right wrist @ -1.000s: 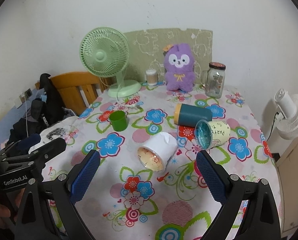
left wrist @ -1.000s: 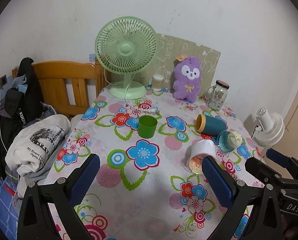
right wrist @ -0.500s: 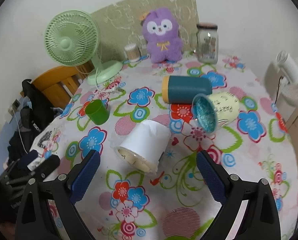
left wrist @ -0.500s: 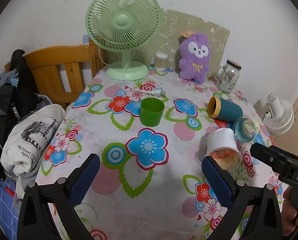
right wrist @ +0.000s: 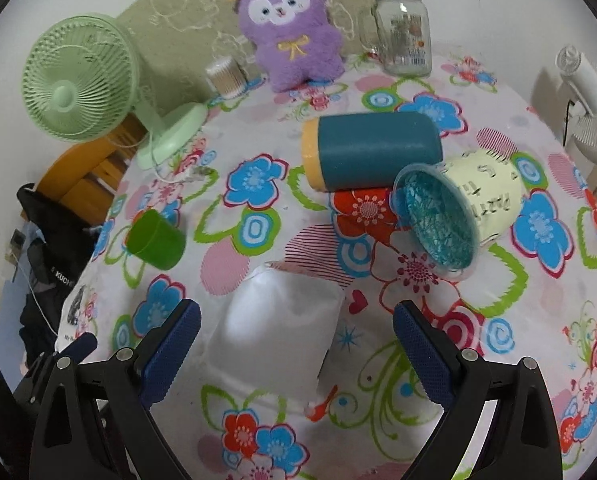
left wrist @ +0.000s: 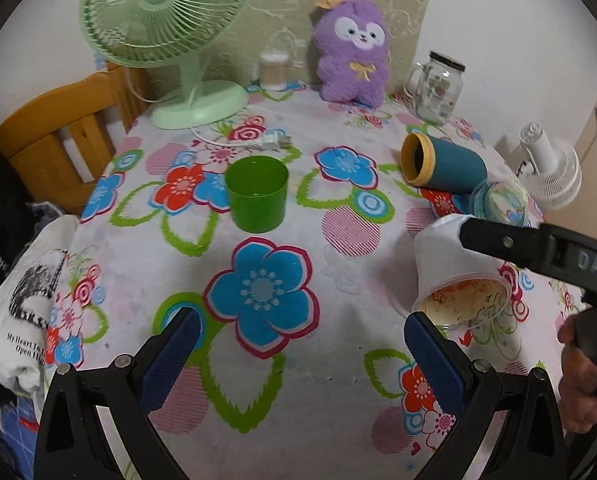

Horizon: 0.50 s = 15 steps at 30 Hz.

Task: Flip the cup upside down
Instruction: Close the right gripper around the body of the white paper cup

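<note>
A white paper cup (right wrist: 278,332) lies on its side on the floral tablecloth, mouth toward me; it also shows in the left wrist view (left wrist: 450,272). My right gripper (right wrist: 294,340) is open, its blue pads on either side of the cup, not touching. One right finger (left wrist: 510,242) crosses above the cup in the left wrist view. My left gripper (left wrist: 302,348) is open and empty over a blue flower, left of the white cup. A green cup (left wrist: 256,194) stands upright further back; it also shows in the right wrist view (right wrist: 156,240).
A teal tumbler (right wrist: 370,150) and a pale yellow cup with a teal inside (right wrist: 458,208) lie on their sides behind the white cup. A green fan (left wrist: 166,32), a purple plush (left wrist: 352,52), a glass jar (left wrist: 436,88) stand at the back. A wooden chair (left wrist: 58,136) is left.
Both grippers have moved forward and down toward the table. The right gripper now straddles the white cup. The left gripper is nearer the green cup.
</note>
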Available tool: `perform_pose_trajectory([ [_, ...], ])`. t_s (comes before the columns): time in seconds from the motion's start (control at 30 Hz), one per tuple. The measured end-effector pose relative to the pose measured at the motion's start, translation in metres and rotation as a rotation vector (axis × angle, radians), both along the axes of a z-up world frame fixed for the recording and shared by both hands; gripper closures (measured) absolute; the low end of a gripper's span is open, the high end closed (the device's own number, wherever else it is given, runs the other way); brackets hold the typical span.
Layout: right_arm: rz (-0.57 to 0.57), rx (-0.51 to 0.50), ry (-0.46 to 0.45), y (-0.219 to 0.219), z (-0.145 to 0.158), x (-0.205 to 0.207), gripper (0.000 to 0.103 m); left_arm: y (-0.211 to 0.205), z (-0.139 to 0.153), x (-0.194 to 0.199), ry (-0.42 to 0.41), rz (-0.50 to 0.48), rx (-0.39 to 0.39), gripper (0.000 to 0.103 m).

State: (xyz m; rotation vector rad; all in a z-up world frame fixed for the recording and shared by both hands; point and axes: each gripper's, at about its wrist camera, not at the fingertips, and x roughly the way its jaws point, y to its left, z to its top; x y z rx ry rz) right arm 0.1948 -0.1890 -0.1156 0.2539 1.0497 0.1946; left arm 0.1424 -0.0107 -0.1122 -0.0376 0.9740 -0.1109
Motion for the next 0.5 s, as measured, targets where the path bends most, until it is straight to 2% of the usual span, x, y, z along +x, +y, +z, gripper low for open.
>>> perform_pose_trajectory([
  [0.27, 0.022, 0.029, 0.051, 0.006, -0.014, 0.015, 0.005, -0.002, -0.006, 0.008, 0.017, -0.016, 0.017, 0.000],
  [0.3, 0.025, 0.031, 0.051, 0.007, -0.015, 0.016, 0.008, -0.002, -0.006, 0.007, 0.016, -0.015, 0.017, 0.000],
  [0.4, 0.052, 0.035, 0.069, 0.012, -0.020, 0.019, 0.028, 0.000, -0.004, 0.005, 0.012, -0.009, 0.018, 0.000],
  [0.5, 0.072, 0.060, 0.083, 0.013, -0.025, 0.019, 0.030, 0.002, -0.001, 0.000, 0.007, -0.004, 0.019, 0.000],
])
